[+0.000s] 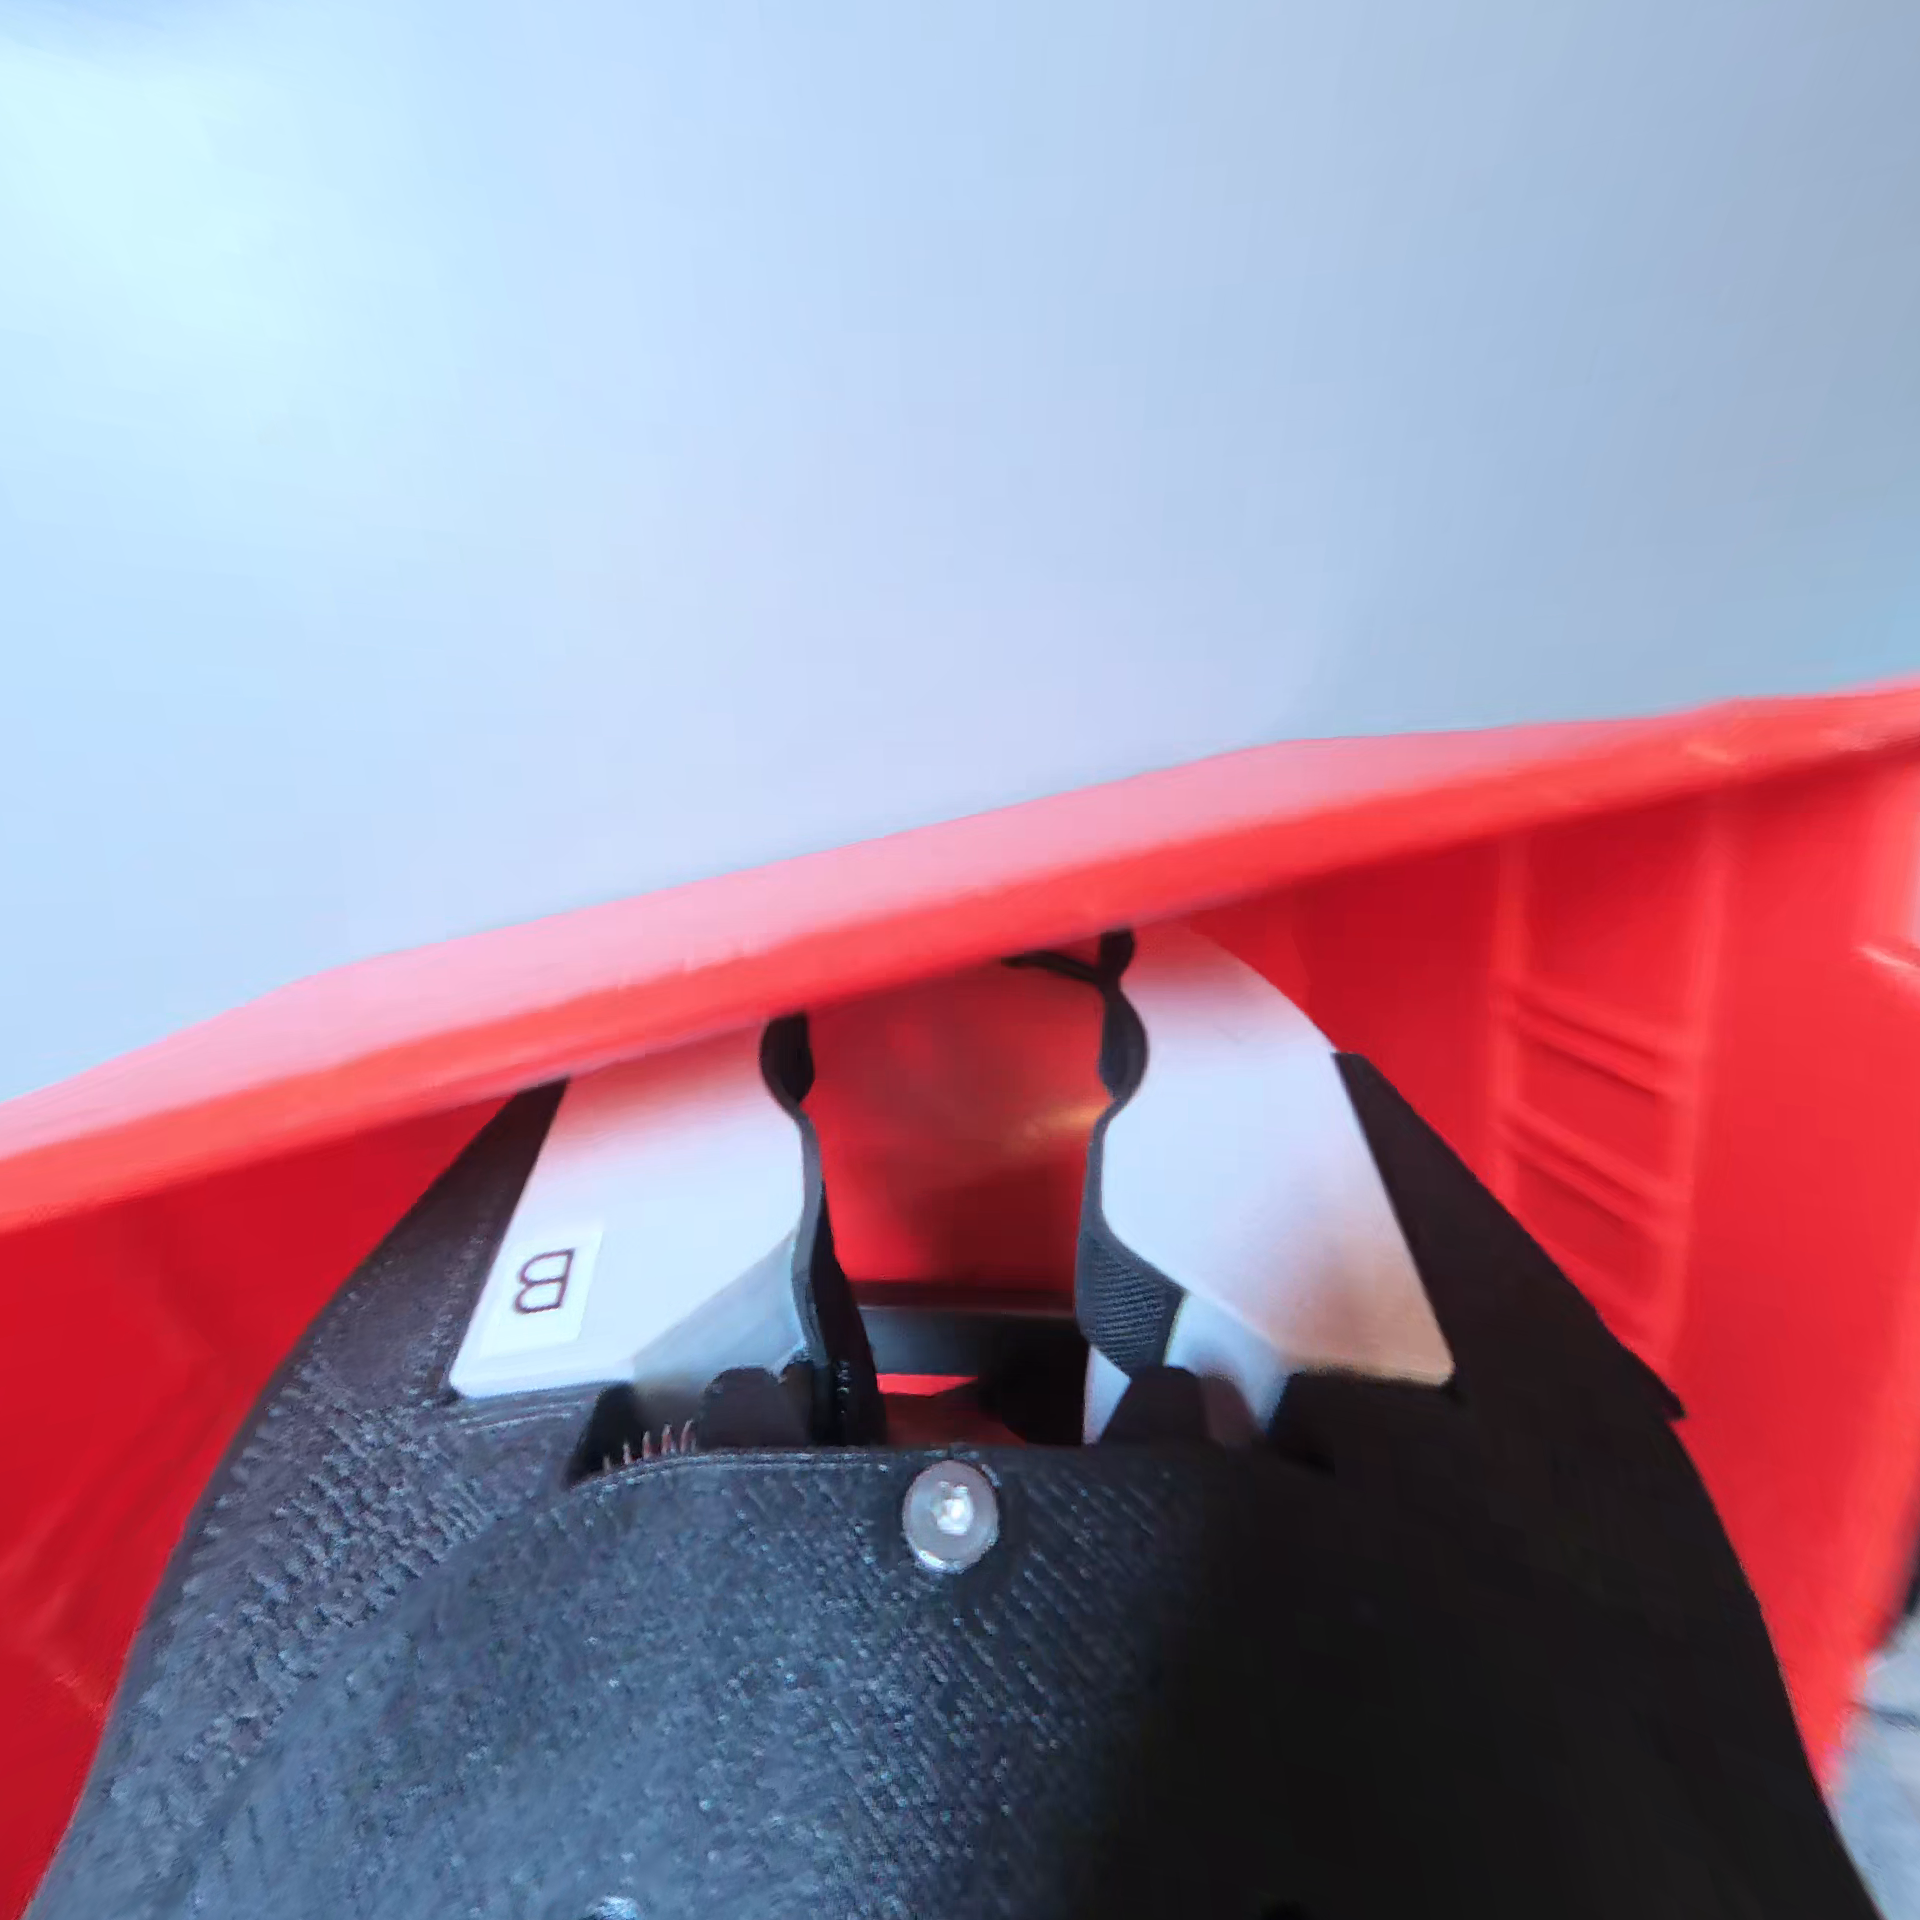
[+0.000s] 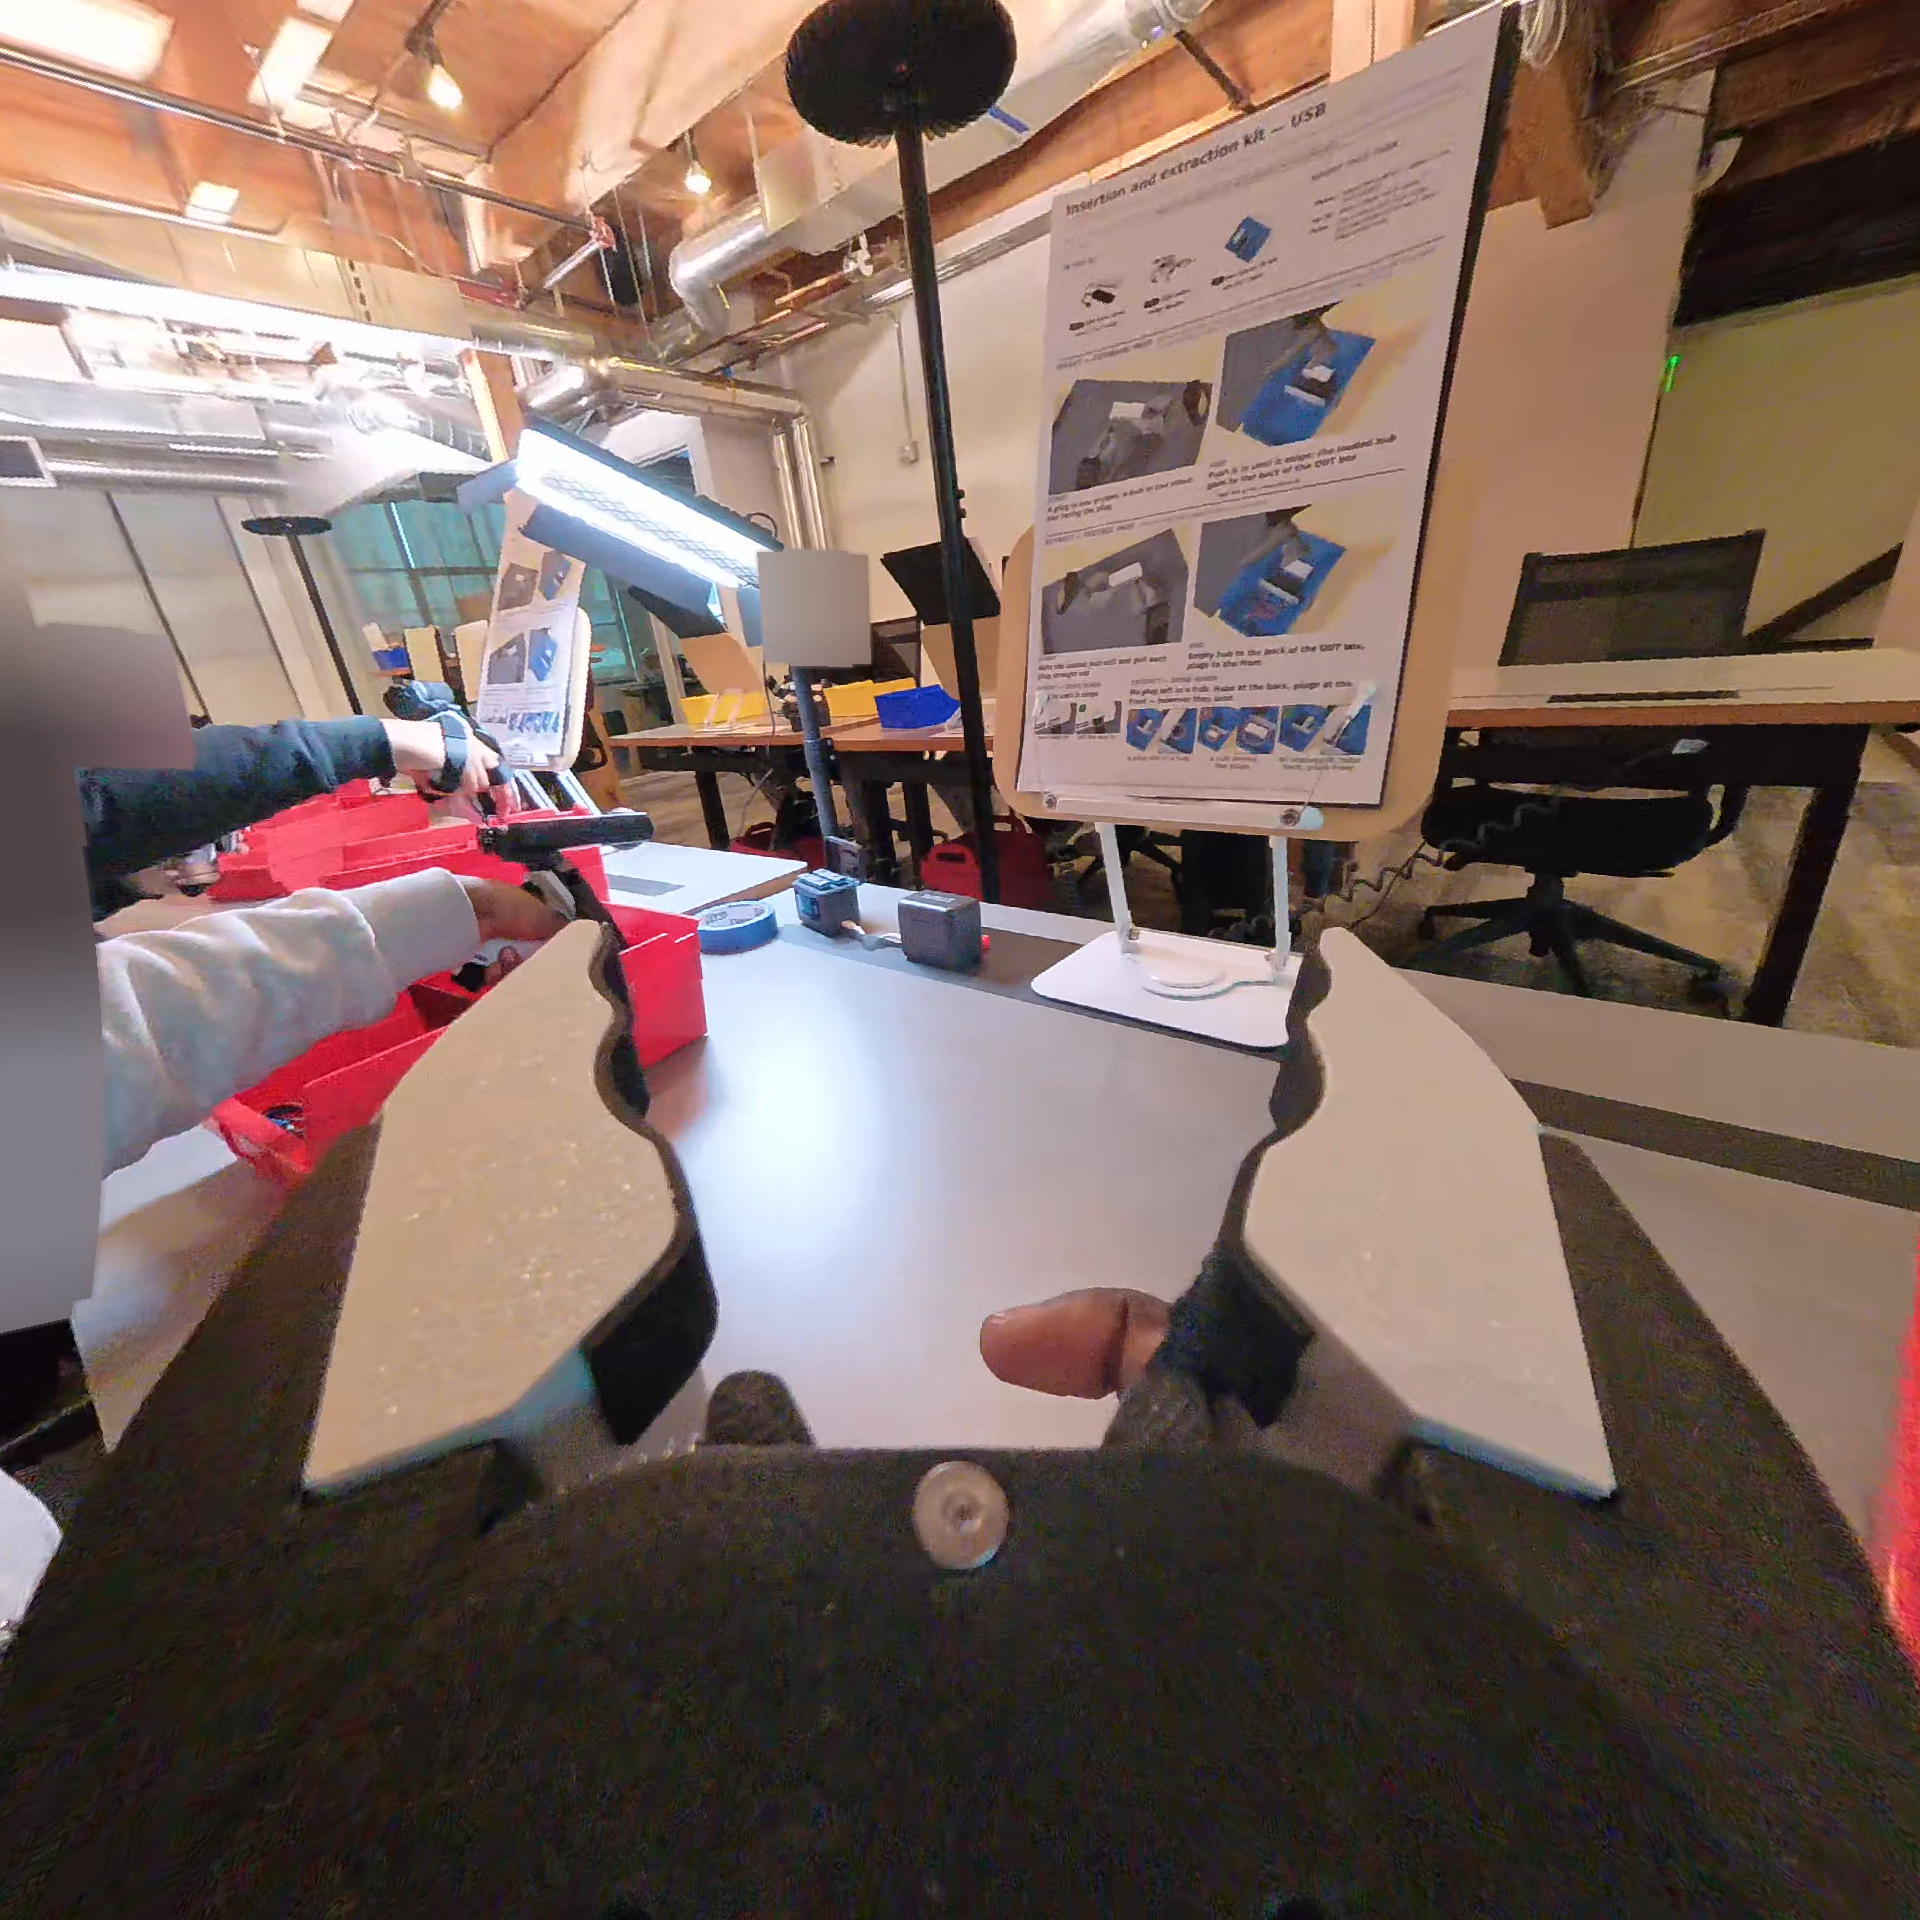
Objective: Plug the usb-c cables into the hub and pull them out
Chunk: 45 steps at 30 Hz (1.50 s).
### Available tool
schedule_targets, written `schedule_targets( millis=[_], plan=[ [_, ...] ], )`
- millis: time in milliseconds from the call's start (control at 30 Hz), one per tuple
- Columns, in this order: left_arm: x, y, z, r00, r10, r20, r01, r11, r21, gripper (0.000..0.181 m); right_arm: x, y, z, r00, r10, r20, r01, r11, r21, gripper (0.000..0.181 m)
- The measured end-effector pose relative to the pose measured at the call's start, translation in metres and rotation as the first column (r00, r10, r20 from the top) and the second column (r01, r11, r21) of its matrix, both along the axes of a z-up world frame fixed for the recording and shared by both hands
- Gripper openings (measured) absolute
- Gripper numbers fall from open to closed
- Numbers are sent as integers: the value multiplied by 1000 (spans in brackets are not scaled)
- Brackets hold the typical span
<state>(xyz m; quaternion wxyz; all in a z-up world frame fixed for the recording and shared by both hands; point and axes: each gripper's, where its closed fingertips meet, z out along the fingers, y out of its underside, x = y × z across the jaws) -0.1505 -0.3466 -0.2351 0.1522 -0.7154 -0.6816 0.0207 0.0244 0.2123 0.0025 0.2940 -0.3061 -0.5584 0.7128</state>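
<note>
- Left gripper [image 1: 951, 1023] reaches into a red bin [image 1: 1621, 1049], jaws apart, tips hidden under the near rim; a dark cord [image 1: 1081, 961] shows just beyond them.
- Right gripper [image 2: 961, 1023] hangs over bare table [image 2: 935, 1143], jaws wide, empty.
- No hub or plug shows; the left is nearer.

Exposed timber ceiling beams [image 2: 582, 114] and silver ducts [image 2: 727, 249] run overhead, with a bright panel lamp [image 2: 639, 509] hanging at left. Behind the grey table [image 2: 935, 1122] stand wooden desks [image 2: 1683, 717] and a black office chair [image 2: 1558, 831] before pale walls [image 2: 1766, 416]
</note>
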Motion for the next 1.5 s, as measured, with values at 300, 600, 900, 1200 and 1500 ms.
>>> schedule_targets(
  millis=[300,600,900,1200,1500],
  plan=[
    [0,-5,-2,989,-142,-40,124,949,-289,1,2,22,3,995,-97,-32,97,995,-14,113],
    [25,-12,45,869,-495,-11,473,836,-278,11,12,22,15,993,-86,-85,85,996,-12,104],
    [86,-73,31,428,-690,584,899,390,-198,50,6,8,15,993,-40,-107,38,999,-17,99],
    [76,-66,-12,186,-792,581,977,87,-194,43,-2,35,19,987,-117,-111,105,988,-110,91],
    [63,-52,24,154,-827,541,950,-27,-311,25,4,54,16,980,-154,-125,130,975,-181,83]
  ],
)
